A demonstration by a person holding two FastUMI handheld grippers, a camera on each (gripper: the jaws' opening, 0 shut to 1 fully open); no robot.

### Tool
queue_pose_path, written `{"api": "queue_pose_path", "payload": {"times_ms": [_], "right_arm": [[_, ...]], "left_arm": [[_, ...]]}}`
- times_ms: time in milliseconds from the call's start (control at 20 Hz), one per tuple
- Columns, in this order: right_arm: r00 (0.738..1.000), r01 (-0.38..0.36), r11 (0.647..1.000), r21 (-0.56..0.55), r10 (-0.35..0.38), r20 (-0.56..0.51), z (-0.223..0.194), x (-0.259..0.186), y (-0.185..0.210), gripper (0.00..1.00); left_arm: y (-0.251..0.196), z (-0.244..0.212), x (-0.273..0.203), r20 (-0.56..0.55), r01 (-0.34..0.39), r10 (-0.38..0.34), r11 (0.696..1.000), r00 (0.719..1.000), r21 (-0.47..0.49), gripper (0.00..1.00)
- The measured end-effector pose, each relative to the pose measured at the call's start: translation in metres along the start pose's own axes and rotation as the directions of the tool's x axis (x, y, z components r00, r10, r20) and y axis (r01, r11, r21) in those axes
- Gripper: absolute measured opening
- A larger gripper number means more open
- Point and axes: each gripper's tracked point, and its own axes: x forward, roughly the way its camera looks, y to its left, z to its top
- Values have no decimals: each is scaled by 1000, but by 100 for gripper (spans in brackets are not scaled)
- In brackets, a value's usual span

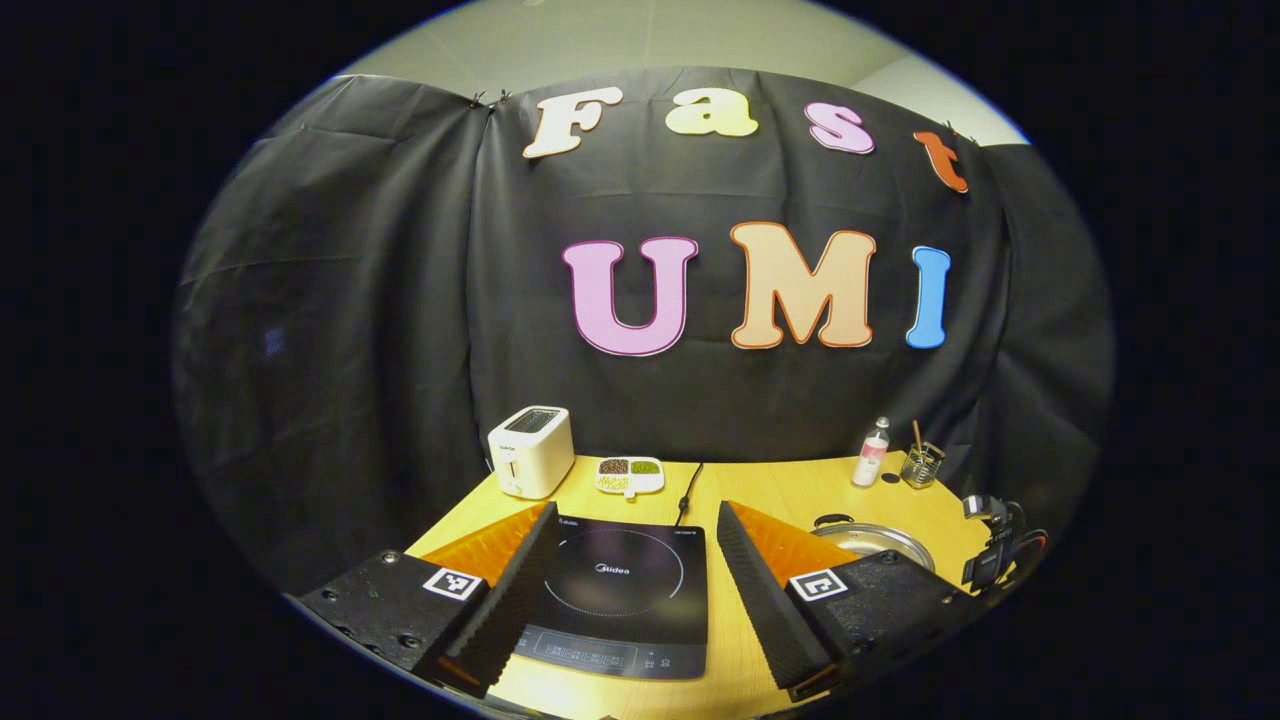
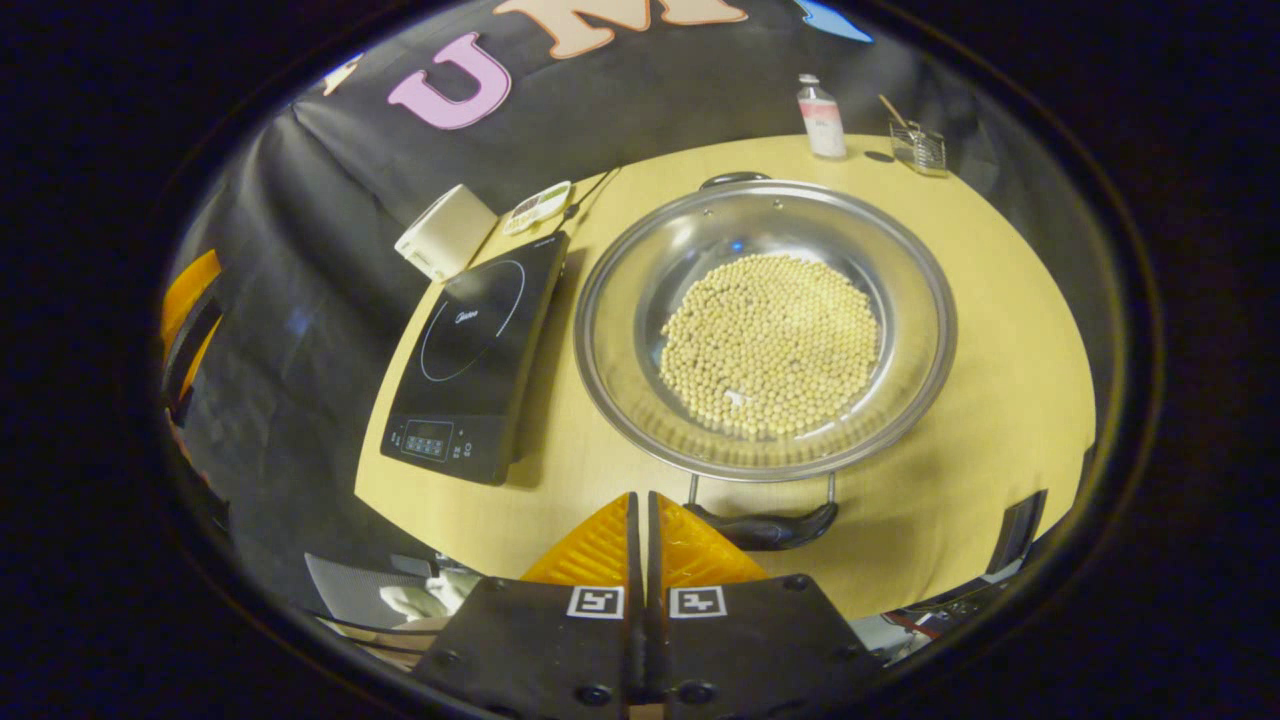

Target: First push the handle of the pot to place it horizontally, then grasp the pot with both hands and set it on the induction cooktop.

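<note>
So the left tool [image 1: 630,545] sits low at the near edge of the tabletop [image 1: 790,490] with its fingers spread wide and nothing between them, framing the induction cooktop [image 1: 615,600] dead ahead. That cooktop lies on the left half of the tabletop, control panel toward the near edge. Behind it near the far edge are a white toaster [image 1: 531,451] and a small divided dish of beans [image 1: 629,475], with the cooktop's cord running back between them.

Moving right: the pot [image 2: 765,325], a wide shallow steel one with a layer of pale soybeans [image 2: 770,343] in the bottom, sits on the right half of the tabletop, just beside the cooktop but not on it. One black handle [image 2: 768,528] points at the near edge, the other at the far edge, so the handle axis runs front-to-back, not side-to-side. My read is that's what needs pushing around first.

The right tool [image 2: 645,525] is pressed together, gripping nothing, right above the near edge with its tips just left of that near handle. It's clearly the closer one, so the push looks like its job.

Far right corner: a small bottle [image 2: 820,118] and a wire holder [image 2: 918,146] with a stick in it.

Hard to tell: whether the tips touch the handle yet. The far handle is mostly hidden behind the rim.
</note>
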Motion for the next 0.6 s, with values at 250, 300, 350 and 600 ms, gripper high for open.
{"api": "queue_pose_path", "payload": {"times_ms": [250,300,350,600], "right_arm": [[998,-1,1000,3,1,-63,-7,13,-3,0],[998,2,1000,6,-1,-66,-5,14,-5,2],[998,8,1000,9,-7,-68,-4,15,-7,0],[997,40,999,9,-39,-66,1,16,-16,0]], "left_arm": [[1,-1,4,-9,-13,13,1000,1000,0,96],[2,-1,4,-8,-18,18,1000,1000,-1,96],[2,0,6,-5,-21,21,1000,1000,-4,96],[-1,-3,9,-13,-27,26,1000,1000,-12,96]]}}
